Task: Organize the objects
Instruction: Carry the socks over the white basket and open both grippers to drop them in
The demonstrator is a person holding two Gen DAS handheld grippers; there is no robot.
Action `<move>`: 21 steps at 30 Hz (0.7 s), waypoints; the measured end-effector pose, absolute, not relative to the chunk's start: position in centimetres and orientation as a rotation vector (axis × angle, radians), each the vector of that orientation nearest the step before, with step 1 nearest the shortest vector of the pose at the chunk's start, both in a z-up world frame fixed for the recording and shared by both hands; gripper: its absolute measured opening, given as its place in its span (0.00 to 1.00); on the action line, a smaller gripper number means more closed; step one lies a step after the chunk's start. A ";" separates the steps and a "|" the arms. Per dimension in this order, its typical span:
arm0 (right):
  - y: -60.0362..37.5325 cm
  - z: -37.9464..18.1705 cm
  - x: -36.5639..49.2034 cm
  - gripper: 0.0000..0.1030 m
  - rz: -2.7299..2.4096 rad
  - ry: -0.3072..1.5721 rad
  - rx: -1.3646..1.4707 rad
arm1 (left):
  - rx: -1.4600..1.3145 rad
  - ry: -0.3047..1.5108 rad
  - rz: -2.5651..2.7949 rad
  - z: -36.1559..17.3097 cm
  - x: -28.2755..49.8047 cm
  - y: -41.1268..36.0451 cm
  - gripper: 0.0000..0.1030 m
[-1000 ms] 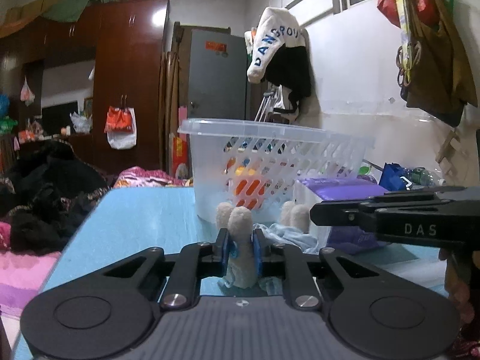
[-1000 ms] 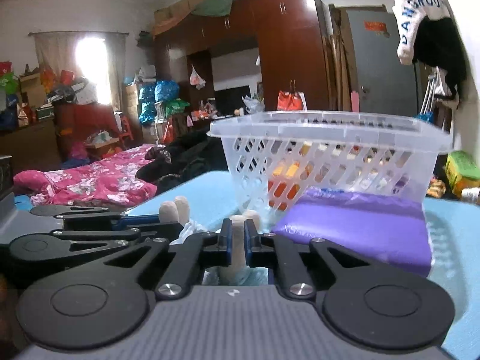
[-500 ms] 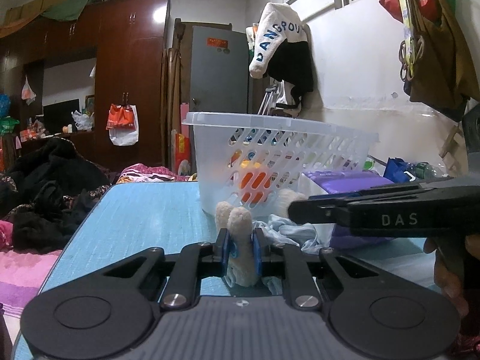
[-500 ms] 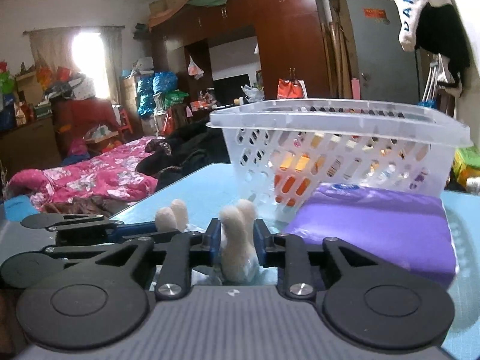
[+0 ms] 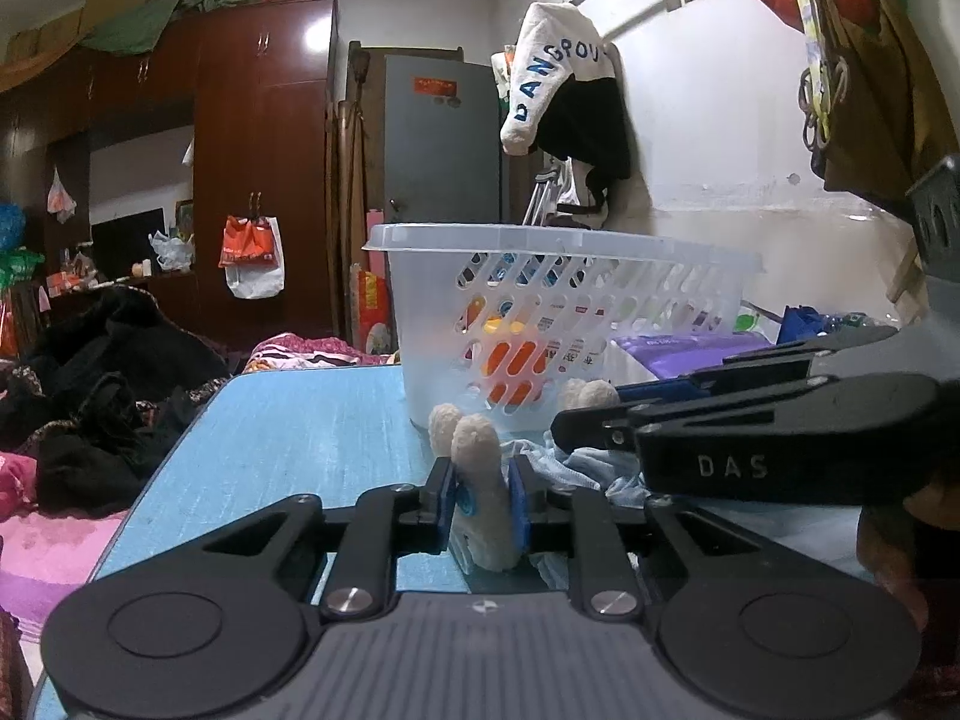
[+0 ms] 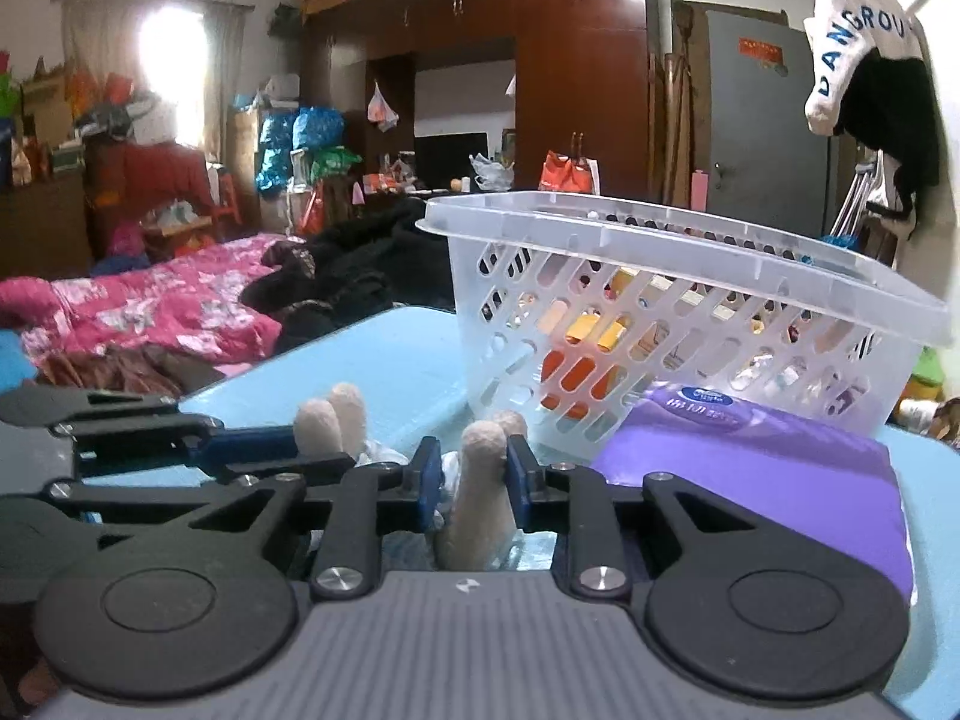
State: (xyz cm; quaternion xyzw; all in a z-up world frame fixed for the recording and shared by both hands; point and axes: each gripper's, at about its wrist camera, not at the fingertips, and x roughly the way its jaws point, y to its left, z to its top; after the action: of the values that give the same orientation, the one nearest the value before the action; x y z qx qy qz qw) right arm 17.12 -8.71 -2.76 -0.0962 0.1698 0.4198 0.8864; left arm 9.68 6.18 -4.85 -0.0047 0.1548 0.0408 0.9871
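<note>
Left wrist view puts your left gripper (image 5: 483,501) low over the tabletop (image 5: 312,426), its blue pads closed snugly on one cream plush limb (image 5: 480,480) of a soft toy. A second cream nub stands just behind and to the left of it. The toy's pale blue cloth body (image 5: 576,465) lies crumpled on the tabletop just to the right of your pads.

Your right gripper (image 5: 600,414) reaches in from the right side of that view, its black arms marked DAS, its tip at another cream nub of the same toy.

From the right wrist view, your right gripper (image 6: 474,477) has its pads on either side of a cream plush limb (image 6: 480,480); they look pressed against it, though the contact on the left pad is hard to judge. Your left gripper (image 6: 264,441) lies across the left of this view, with two cream nubs rising beside its blue pad.

Just beyond the toy stands a clear plastic basket (image 6: 690,252) with slotted walls, resting on the tabletop; orange and yellow items show through its slots. A purple tissue pack (image 6: 762,480) lies to the right of your right gripper, up against the basket's near wall.

Past the tabletop's far left edge you have a bed with a pink floral quilt (image 6: 150,306) and dark clothing (image 6: 354,276) heaped on it.
</note>
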 end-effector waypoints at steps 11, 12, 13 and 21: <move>-11.8 0.5 15.7 0.14 0.929 0.254 -0.115 | -0.037 0.199 0.062 -2.2 7.9 6.4 0.17; -12.2 1.2 15.7 0.14 0.933 0.241 -0.106 | -0.029 0.180 0.059 -1.3 7.7 6.2 0.17; -12.7 2.2 15.8 0.14 0.934 0.226 -0.091 | -0.027 0.162 0.050 -0.4 7.6 6.1 0.17; -14.2 9.5 19.1 0.14 0.885 0.158 -0.073 | 0.071 0.102 0.000 7.4 11.6 2.7 0.17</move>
State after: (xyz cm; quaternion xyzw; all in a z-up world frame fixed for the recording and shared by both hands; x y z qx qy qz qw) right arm 19.09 -14.19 9.46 -0.0354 0.0762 0.4278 0.9000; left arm 11.62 2.68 7.42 0.0353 0.0508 -0.0001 0.9981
